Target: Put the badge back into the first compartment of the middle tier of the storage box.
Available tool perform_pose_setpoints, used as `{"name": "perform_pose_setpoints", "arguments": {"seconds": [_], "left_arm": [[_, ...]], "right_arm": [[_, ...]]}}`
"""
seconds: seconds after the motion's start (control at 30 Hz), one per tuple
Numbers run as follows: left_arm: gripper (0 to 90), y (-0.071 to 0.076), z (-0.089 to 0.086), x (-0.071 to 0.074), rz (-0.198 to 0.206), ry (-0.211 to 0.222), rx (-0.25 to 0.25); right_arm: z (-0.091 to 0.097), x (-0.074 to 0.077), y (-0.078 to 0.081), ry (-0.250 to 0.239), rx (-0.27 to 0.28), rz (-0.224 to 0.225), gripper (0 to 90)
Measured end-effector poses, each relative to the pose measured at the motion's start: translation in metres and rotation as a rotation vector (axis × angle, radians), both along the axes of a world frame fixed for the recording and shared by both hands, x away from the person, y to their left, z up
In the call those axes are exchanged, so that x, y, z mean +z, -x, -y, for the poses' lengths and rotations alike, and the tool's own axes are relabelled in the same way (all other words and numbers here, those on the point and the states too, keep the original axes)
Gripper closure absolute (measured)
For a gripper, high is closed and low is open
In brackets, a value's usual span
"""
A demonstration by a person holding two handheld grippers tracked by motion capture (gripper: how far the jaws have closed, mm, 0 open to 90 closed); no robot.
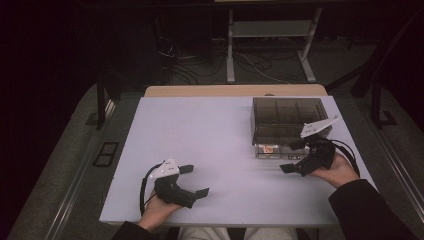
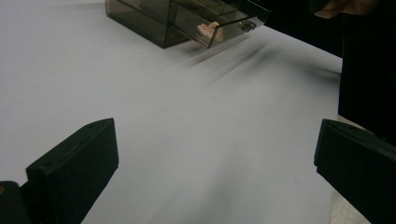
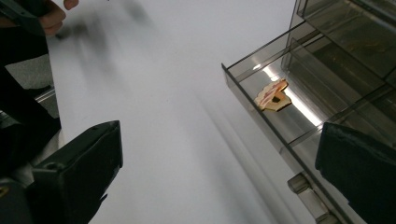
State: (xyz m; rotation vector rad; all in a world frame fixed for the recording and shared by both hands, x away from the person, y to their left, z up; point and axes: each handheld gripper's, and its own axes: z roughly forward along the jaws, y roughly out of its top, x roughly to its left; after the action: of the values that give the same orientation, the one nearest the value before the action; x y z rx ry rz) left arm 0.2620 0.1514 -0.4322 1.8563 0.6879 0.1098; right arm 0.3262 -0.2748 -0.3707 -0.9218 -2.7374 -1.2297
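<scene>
A smoky clear plastic drawer box [image 1: 286, 119] stands at the right back of the white table [image 1: 210, 150]. Its bottom drawer [image 3: 280, 126] is pulled out, and a small tan and pink flat piece [image 3: 272, 95] lies inside; the same piece [image 2: 208, 30] shows through the drawer front in the left gripper view. My right gripper [image 1: 295, 156] is open just in front of the drawer, holding nothing. My left gripper [image 1: 194, 181] is open near the table's front edge, with nothing between its jaws.
A small handle [image 3: 306, 186] sticks out from the drawer front. Behind the table stand metal legs [image 1: 230, 47] and loose cables [image 1: 185, 65] on a dark floor. The table's wooden back edge [image 1: 235, 90] shows beyond the white top.
</scene>
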Motion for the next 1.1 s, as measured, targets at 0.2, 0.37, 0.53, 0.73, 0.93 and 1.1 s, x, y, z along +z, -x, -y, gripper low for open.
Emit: {"name": "perform_pose_setpoints", "arguments": {"seconds": [0.2,0.37,0.53,0.73,0.93,1.1], "left_arm": [[0.0,0.0,0.0,0.0,0.0,0.001,0.0],[0.0,0.0,0.0,0.0,0.0,0.0,0.0],[0.0,0.0,0.0,0.0,0.0,-0.001,0.0],[0.0,0.001,0.0,0.0,-0.002,-0.001,0.001],[0.0,0.001,0.0,0.0,0.0,-0.002,-0.001],[0.0,0.001,0.0,0.0,0.0,-0.004,-0.002]], "right_arm": [[0.001,-0.004,0.007,0.005,0.009,-0.009,0.3],[0.002,-0.008,0.013,0.004,0.018,-0.013,0.3],[0.004,-0.012,0.017,-0.001,0.015,-0.016,0.3],[0.008,-0.017,0.026,-0.014,0.0,-0.02,0.3],[0.013,-0.02,0.035,-0.042,-0.018,-0.024,0.3],[0.017,-0.025,0.044,-0.065,-0.041,-0.024,0.3]]}}
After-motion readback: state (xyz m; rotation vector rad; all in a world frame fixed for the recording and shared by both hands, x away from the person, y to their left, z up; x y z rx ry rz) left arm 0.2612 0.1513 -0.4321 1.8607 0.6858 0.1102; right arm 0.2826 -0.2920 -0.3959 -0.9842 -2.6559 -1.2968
